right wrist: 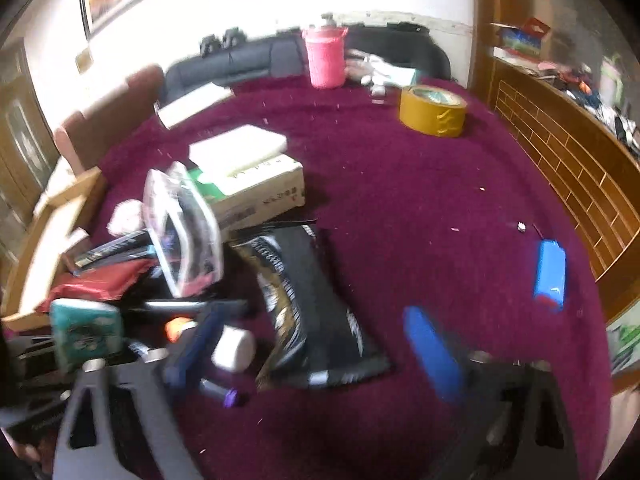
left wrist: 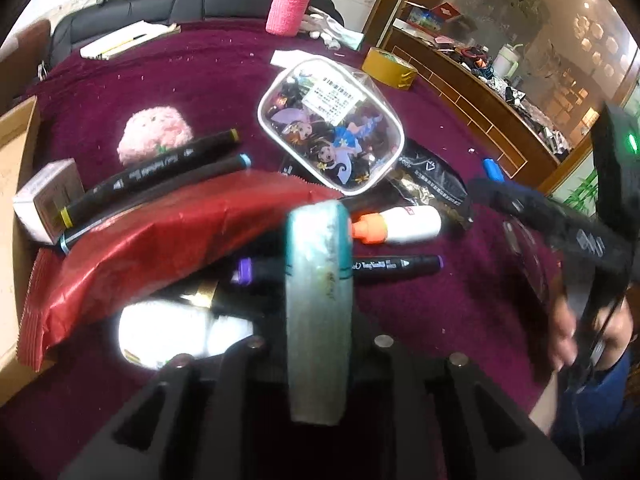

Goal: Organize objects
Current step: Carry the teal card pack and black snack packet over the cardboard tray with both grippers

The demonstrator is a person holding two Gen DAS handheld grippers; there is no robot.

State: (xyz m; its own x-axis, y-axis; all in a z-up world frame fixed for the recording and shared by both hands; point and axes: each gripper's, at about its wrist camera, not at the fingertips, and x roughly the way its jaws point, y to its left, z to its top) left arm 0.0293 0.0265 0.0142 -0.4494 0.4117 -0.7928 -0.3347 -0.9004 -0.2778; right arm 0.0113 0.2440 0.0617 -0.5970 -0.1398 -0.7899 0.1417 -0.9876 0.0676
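Observation:
My left gripper [left wrist: 319,216] is shut, its teal pads pressed together with nothing seen between them. It hovers over a purple-capped black marker [left wrist: 400,266] and the edge of a red snack packet [left wrist: 160,248]. Just beyond lie a white glue bottle with an orange cap [left wrist: 404,224], a clear cartoon pouch [left wrist: 332,136] and a black foil bag [right wrist: 312,300]. My right gripper [right wrist: 312,348] stands open, its blue fingers [right wrist: 432,352] on either side of the foil bag's near end without touching it. The view is blurred.
Two more black markers [left wrist: 160,172], a pink fluffy ball [left wrist: 154,136] and a small white box [left wrist: 48,200] lie left, by a cardboard box [left wrist: 16,160]. A yellow tape roll [right wrist: 434,110], a pink-sleeved bottle [right wrist: 324,58] and a blue pack [right wrist: 550,276] sit on the maroon cloth [right wrist: 400,200].

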